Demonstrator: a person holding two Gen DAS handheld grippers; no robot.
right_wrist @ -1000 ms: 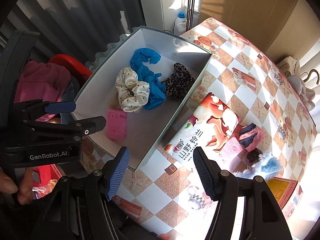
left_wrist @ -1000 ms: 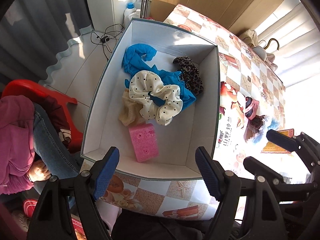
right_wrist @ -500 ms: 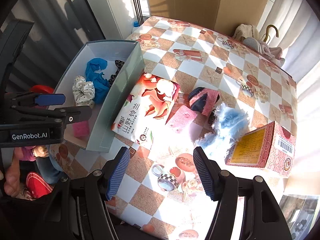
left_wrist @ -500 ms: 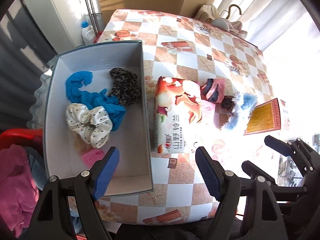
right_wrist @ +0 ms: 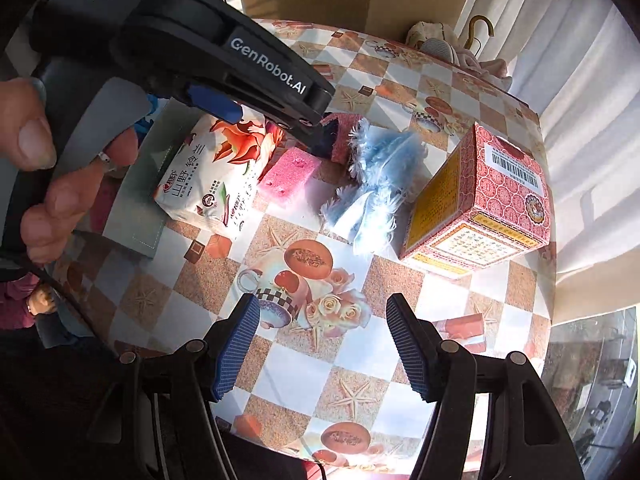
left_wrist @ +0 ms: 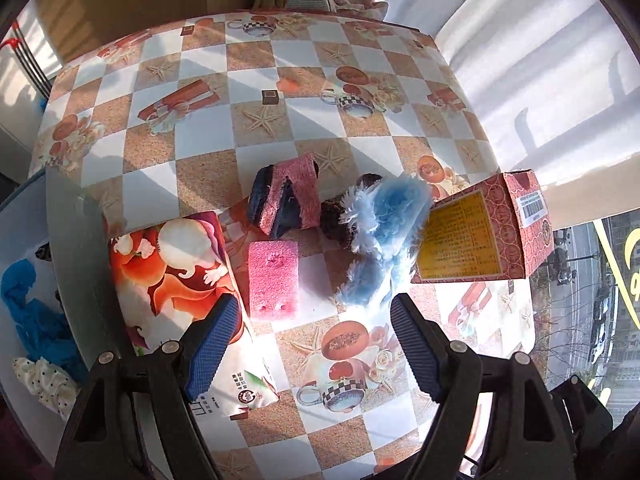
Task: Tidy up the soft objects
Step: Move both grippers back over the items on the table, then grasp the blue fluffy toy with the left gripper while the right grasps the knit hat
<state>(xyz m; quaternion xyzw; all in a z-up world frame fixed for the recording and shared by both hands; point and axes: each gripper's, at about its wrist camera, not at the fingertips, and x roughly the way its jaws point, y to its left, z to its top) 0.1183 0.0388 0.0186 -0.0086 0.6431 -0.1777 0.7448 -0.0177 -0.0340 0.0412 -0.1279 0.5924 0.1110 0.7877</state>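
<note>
Printed words on the gripper body and the tissue pack

In the right wrist view, the left hand-held gripper [right_wrist: 280, 120] bears "GenRobot.AI" in white on its black arm and "Data Acquisition System" on its grey housing; the tissue pack [right_wrist: 208, 176] shows the characters "山野铃兰" beside a small red logo; the red patterned box [right_wrist: 492, 188] carries a barcode label and yellow panels of print too small to read
</note>
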